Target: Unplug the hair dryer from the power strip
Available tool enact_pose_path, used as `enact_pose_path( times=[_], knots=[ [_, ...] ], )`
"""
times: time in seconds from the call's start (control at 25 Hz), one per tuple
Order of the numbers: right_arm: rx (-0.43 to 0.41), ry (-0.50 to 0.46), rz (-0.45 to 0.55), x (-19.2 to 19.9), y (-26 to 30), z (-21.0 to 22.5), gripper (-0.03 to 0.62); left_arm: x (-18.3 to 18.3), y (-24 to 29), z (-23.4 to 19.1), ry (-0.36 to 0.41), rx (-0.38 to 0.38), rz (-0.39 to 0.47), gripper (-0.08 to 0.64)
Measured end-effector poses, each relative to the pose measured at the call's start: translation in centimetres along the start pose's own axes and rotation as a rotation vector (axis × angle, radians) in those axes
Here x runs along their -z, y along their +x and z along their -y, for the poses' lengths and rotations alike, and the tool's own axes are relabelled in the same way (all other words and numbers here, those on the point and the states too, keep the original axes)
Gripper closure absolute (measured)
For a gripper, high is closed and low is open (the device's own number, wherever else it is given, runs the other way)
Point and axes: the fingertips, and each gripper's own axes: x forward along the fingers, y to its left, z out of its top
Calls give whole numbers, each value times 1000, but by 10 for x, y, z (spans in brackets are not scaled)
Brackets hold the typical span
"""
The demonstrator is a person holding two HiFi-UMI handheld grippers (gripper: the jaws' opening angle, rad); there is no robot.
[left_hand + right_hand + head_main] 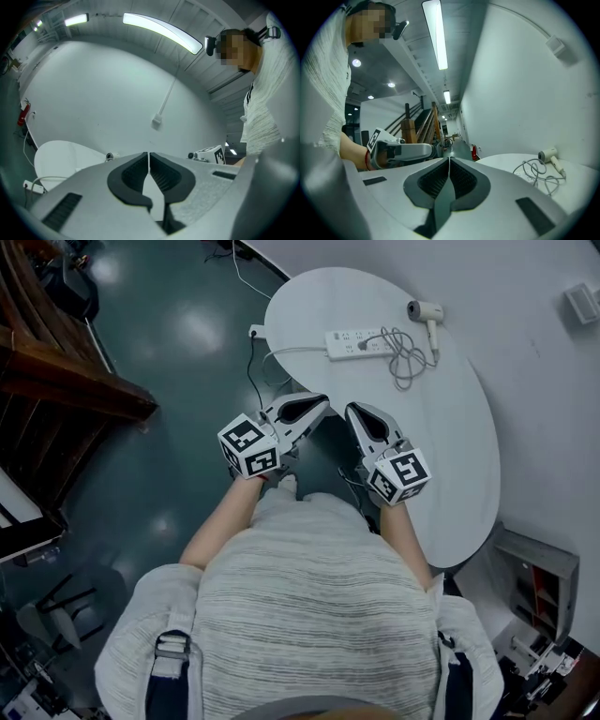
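A white hair dryer [427, 312] lies at the far side of the white oval table [459, 446]. Its grey cord [405, 356] coils beside it and runs to a plug in the white power strip [360, 342]. Both grippers hover side by side at the table's near edge, well short of the strip. My left gripper [317, 403] [148, 153] is shut with nothing in it. My right gripper [355, 412] [449, 159] is likewise shut and holds nothing. In the right gripper view the hair dryer [548, 155] and the cord [536, 171] sit far off to the right.
The strip's own cable [253, 367] drops off the table's left edge to the dark floor. A wooden staircase [66, 381] stands at the left, a metal shelf [539, 577] at the lower right. The white wall carries a small box [583, 302].
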Motion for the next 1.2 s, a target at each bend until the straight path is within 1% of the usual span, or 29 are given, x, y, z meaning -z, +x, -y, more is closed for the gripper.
enact_pose_path(
  times=[0.2, 0.36, 0.56, 0.84, 1.04, 1.2],
  knots=[
    [16, 9, -10, 3, 6, -1, 566, -6, 2, -10, -2, 18, 1, 552],
    [21, 29, -23, 9, 11, 14, 566, -5, 14, -22, -9, 21, -9, 552],
    [18, 56, -31, 8, 23, 47, 566, -2, 38, -41, -20, 14, -44, 552],
    [11, 86, -27, 2, 46, 100, 566, -3, 85, -74, -6, 18, -96, 552],
    [22, 110, -21, 2, 52, 133, 566, 3, 114, -89, -12, 21, -139, 552],
    [19, 125, -25, 2, 53, 149, 566, 8, 133, -94, 9, 28, -182, 552]
  ],
)
